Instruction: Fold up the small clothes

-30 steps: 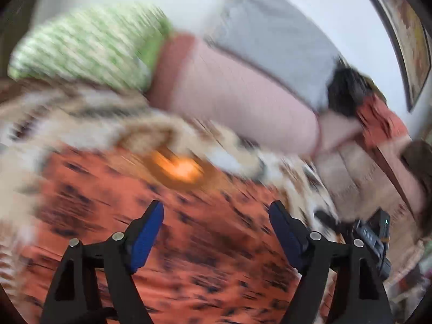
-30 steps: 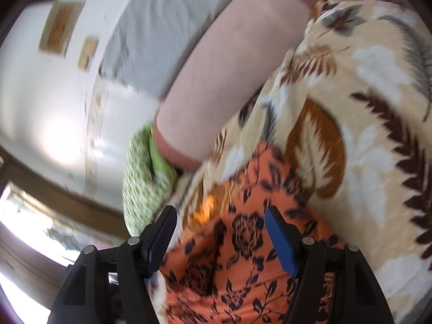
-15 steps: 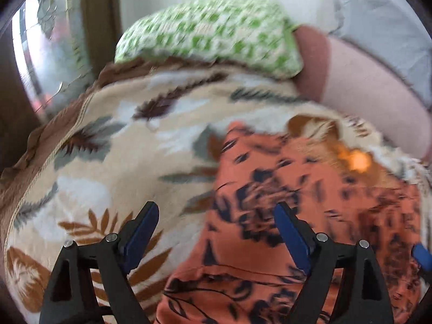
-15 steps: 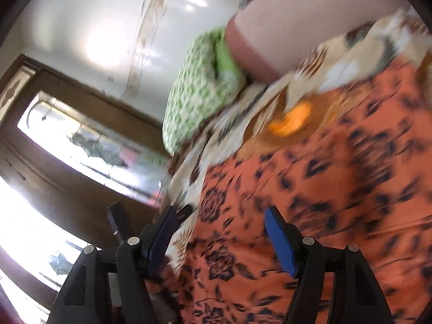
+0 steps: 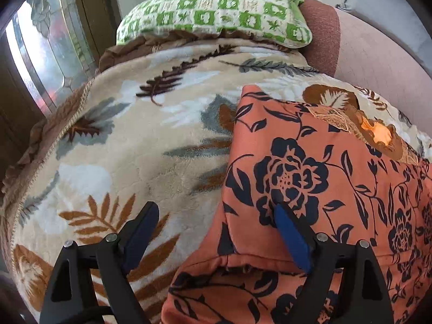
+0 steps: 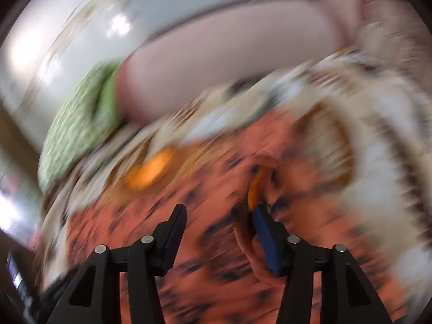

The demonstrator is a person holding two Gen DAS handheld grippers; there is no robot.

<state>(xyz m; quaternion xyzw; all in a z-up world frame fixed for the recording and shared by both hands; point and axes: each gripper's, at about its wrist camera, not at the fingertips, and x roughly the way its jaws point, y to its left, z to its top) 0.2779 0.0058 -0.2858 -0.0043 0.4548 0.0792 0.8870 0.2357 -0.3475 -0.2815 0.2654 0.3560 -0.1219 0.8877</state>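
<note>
An orange garment (image 5: 297, 162) with a black flower print lies flat on a leaf-patterned blanket (image 5: 135, 135). Its brown embroidered neckline (image 5: 378, 135) is at the far right. My left gripper (image 5: 214, 206) is open and straddles the garment's left edge: one finger is over the blanket, the other over the cloth. The right wrist view is blurred by motion. There my right gripper (image 6: 220, 210) hovers low over the garment (image 6: 216, 172), its jaws closing. A raised fold of cloth (image 6: 256, 186) sits by its right finger. No pad visibly presses on cloth.
A green checked pillow (image 5: 216, 8) lies at the head of the blanket, with a pink bolster (image 5: 378, 62) beside it and grey cloth (image 5: 378, 0) behind. A glazed wooden door frame (image 5: 40, 54) stands at the left. The blanket's brown edge (image 5: 54, 118) drops off on that side.
The left gripper swung left and dipped onto the garment's left edge, then held almost still. The right gripper swept sideways across the garment, and its jaws have narrowed.
</note>
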